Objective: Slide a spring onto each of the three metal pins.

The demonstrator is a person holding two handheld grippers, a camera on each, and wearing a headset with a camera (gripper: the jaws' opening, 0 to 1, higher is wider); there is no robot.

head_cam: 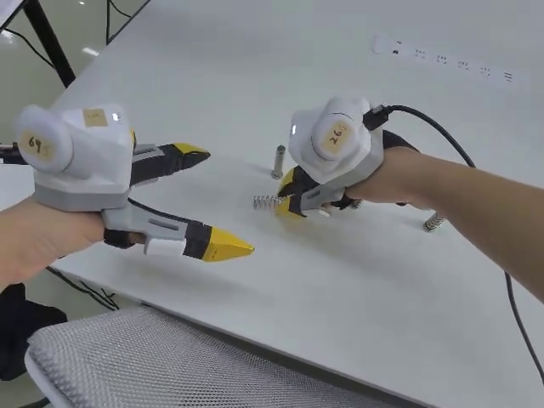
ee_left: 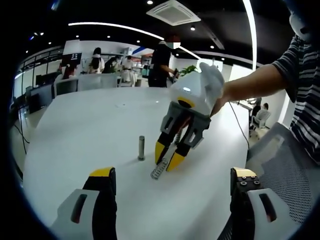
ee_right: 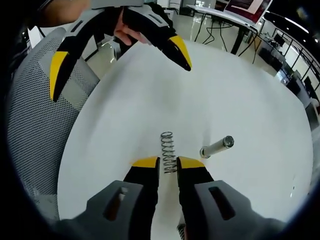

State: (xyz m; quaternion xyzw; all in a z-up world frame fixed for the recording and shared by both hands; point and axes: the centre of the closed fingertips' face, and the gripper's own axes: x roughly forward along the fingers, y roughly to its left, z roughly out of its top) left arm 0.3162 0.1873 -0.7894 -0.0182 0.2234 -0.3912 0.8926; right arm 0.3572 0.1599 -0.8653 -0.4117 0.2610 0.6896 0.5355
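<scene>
A short metal pin [head_cam: 279,161] stands upright on the white table [head_cam: 357,289]. Just in front of it a coil spring [head_cam: 265,202] lies flat, and my right gripper [head_cam: 285,205] is shut on its near end. In the right gripper view the spring [ee_right: 167,147] sticks out from between the yellow tips of the right gripper [ee_right: 168,162], with the pin [ee_right: 216,147] to its right. My left gripper [head_cam: 229,202] hovers open at the left, holding nothing. The left gripper view shows the pin [ee_left: 141,148], the spring [ee_left: 158,171] and the right gripper [ee_left: 167,159] ahead of it. A second spring [head_cam: 434,222] lies to the right.
A grey mesh chair [head_cam: 170,357] sits below the table's near edge. A power strip [head_cam: 442,58] lies at the far side. A black cable [head_cam: 442,127] trails from the right gripper. People stand far behind the table in the left gripper view.
</scene>
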